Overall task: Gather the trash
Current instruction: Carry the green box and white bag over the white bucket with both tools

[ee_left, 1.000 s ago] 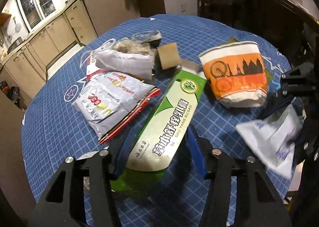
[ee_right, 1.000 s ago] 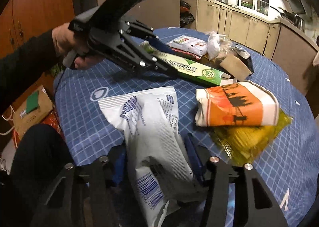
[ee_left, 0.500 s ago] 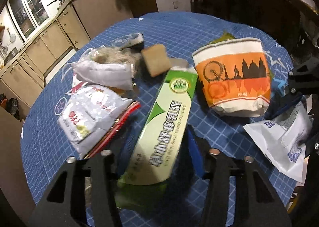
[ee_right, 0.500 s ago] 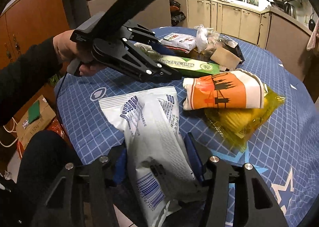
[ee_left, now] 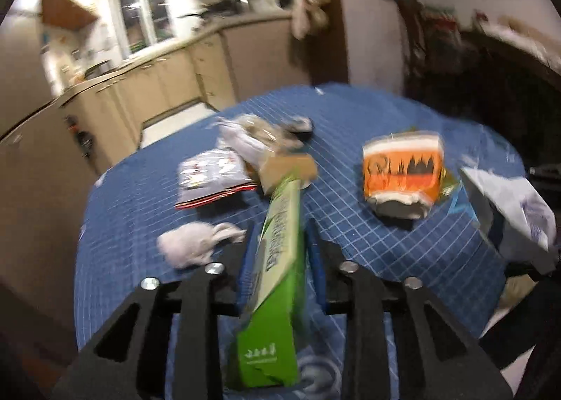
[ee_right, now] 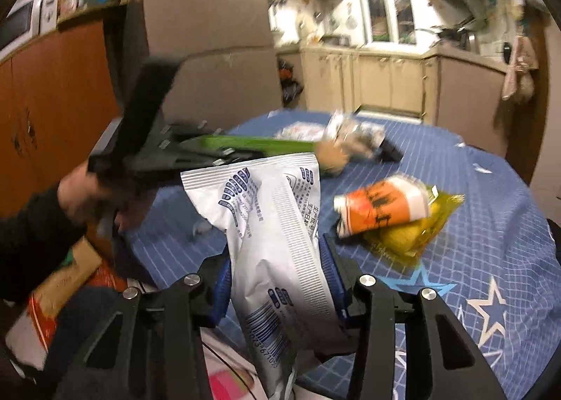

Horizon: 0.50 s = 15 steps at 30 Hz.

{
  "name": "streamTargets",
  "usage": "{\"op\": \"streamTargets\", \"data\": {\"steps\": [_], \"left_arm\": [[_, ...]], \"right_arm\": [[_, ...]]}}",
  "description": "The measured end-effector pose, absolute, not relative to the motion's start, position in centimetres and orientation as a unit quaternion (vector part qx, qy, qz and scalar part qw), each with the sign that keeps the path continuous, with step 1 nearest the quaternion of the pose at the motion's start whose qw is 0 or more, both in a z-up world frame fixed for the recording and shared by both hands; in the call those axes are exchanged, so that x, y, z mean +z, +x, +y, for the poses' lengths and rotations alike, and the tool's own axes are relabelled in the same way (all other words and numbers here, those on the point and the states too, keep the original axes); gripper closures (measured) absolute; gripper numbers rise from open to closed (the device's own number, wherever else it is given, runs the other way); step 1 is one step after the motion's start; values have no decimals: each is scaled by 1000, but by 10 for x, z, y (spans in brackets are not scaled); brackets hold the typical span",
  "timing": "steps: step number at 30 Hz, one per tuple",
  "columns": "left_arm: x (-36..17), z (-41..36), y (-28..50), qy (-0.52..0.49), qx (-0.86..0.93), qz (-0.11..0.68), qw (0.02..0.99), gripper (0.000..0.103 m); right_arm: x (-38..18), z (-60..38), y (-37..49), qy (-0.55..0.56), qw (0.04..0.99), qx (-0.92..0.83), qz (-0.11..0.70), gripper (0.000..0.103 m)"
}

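Note:
My left gripper (ee_left: 278, 242) is shut on a long green carton (ee_left: 277, 266) and holds it lifted above the blue gridded table (ee_left: 368, 231). It also shows in the right wrist view (ee_right: 245, 145), raised at the left. My right gripper (ee_right: 275, 252) is shut on a white plastic bag with blue print (ee_right: 277, 235), held off the table; the bag shows at the right edge of the left wrist view (ee_left: 508, 210). An orange and white paper cup (ee_left: 403, 175) lies on its side on the table, on a yellow wrapper (ee_right: 417, 228).
A crumpled white tissue (ee_left: 196, 245), a silver and red snack packet (ee_left: 210, 179), a white bag with brown contents (ee_left: 252, 137) and a brown card piece (ee_left: 287, 168) lie on the table. Kitchen cabinets (ee_right: 378, 80) stand behind. A cardboard box (ee_right: 59, 280) sits on the floor at left.
Both grippers have risen and tilted up from the table with their loads. The green carton has left the surface. A crumpled tissue now shows where it lay.

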<state>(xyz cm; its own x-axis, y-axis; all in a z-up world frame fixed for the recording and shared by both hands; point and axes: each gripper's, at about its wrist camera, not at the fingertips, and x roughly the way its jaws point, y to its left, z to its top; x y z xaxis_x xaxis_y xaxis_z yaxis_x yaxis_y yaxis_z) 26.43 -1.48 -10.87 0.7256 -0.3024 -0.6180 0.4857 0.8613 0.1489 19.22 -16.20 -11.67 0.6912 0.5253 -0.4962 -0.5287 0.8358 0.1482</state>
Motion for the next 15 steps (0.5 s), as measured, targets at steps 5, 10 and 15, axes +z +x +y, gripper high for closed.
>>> {"op": "streamTargets", "data": {"steps": [5,10,15], "left_arm": [[-99,11,249,95,-167,282,940,90],[-86,32,236,44,-130,254,957,93],[-74,18,206,41,-86,199,975,93]], "right_arm": [[-102,-161,186,7,941,244,233,56],[-91,-164,197,36,954,204,215,56],[-74,-169,207,66,968,145,192,56]]}}
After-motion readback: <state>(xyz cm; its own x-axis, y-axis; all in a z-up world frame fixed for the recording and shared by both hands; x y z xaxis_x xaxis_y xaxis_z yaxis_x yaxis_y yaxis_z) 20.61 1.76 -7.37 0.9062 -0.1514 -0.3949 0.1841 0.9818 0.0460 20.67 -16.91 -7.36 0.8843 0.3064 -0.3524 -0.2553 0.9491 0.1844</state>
